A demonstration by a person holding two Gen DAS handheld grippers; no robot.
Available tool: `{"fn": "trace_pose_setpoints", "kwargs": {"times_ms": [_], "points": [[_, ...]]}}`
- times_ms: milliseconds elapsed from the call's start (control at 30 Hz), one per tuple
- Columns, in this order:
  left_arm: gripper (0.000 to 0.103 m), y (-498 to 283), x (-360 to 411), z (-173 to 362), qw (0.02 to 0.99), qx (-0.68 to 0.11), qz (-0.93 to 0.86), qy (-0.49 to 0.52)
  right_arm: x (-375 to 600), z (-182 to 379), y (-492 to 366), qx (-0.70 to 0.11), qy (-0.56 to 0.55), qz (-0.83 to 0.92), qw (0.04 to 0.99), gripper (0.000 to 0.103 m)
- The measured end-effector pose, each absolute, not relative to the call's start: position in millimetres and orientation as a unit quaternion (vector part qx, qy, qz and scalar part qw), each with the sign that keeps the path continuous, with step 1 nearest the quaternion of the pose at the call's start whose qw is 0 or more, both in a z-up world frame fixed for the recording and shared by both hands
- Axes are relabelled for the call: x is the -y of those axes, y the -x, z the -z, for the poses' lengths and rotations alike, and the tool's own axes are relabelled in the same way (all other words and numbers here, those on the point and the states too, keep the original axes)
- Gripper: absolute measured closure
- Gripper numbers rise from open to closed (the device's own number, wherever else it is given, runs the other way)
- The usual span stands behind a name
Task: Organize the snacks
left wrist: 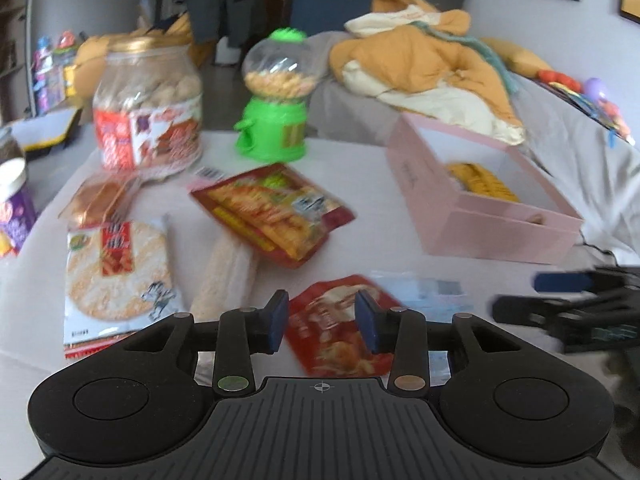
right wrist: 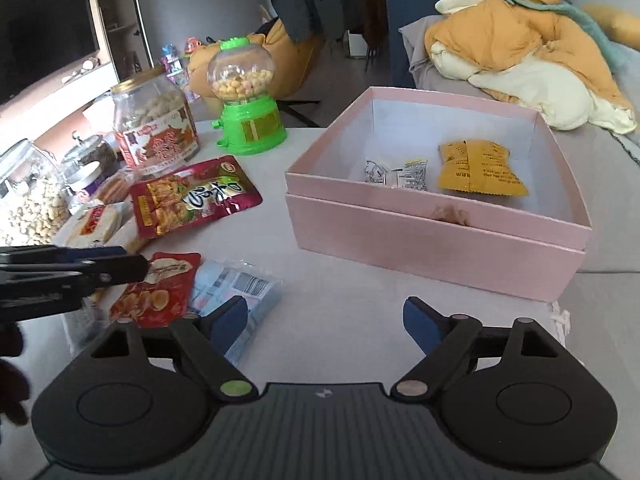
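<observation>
The left gripper (left wrist: 322, 322) hangs half open over a small red snack pouch (left wrist: 340, 326) flat on the table (right wrist: 340, 280), gripping nothing. The right gripper (right wrist: 324, 322) gapes wide and empty beside a pale blue packet (right wrist: 236, 288). Further back, the pink box (right wrist: 432, 240) holds a yellow packet (right wrist: 480, 172) and small white packets (right wrist: 396, 174).
</observation>
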State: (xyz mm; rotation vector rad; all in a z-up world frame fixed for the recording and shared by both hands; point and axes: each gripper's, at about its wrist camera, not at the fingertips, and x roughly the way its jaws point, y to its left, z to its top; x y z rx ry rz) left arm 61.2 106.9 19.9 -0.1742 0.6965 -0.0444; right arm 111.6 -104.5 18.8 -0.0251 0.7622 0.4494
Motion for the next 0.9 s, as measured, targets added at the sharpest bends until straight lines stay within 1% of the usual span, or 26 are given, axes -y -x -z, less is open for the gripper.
{"fn": "trace_pose_setpoints", "kwargs": {"times_ms": [133, 200, 300, 367, 433, 500, 567, 733, 900], "points": [[0.061, -62.4, -120.9, -10.3, 0.928, -0.344, 0.025, 0.139, 108.2, -18.1, -108.0, -0.392, -0.03, -0.263, 0.881, 0.014], [0.063, -58.7, -121.8, -10.7, 0.928, -0.345, 0.03, 0.137, 96.5, -14.1, -104.1, -0.4, -0.041, -0.296, 0.866, 0.014], [0.063, -52.5, -126.8, -12.4, 0.927, -0.348, 0.031, 0.138, 62.1, -7.6, -104.1, -0.41, 0.002, -0.314, 0.856, 0.011], [0.064, -50.4, -132.0, -12.0, 0.927, -0.348, 0.022, 0.141, 41.5, -7.2, -106.1, -0.386, 0.053, -0.296, 0.872, 0.011], [0.066, -49.6, -137.2, -9.7, 0.926, -0.348, 0.021, 0.148, 31.8, -5.5, -114.3, -0.373, 0.07, -0.282, 0.881, 0.01], [0.066, -49.3, -138.0, -9.1, 0.926, -0.347, 0.025, 0.149, 34.6, -4.8, -122.0, -0.377, 0.054, -0.277, 0.882, 0.012], [0.066, -50.7, -136.1, -9.5, 0.927, -0.346, 0.027, 0.143, 43.9, -5.4, -122.7, -0.38, 0.049, -0.272, 0.883, 0.022], [0.064, -54.1, -117.0, -11.5, 0.92, -0.363, 0.074, 0.127, 89.4, -3.3, -112.4, -0.374, 0.067, -0.215, 0.9, 0.023], [0.064, -46.1, -91.0, -12.0, 0.913, -0.375, 0.121, 0.104, 112.0, -12.2, -109.3, -0.375, 0.034, -0.216, 0.901, 0.02]]}}
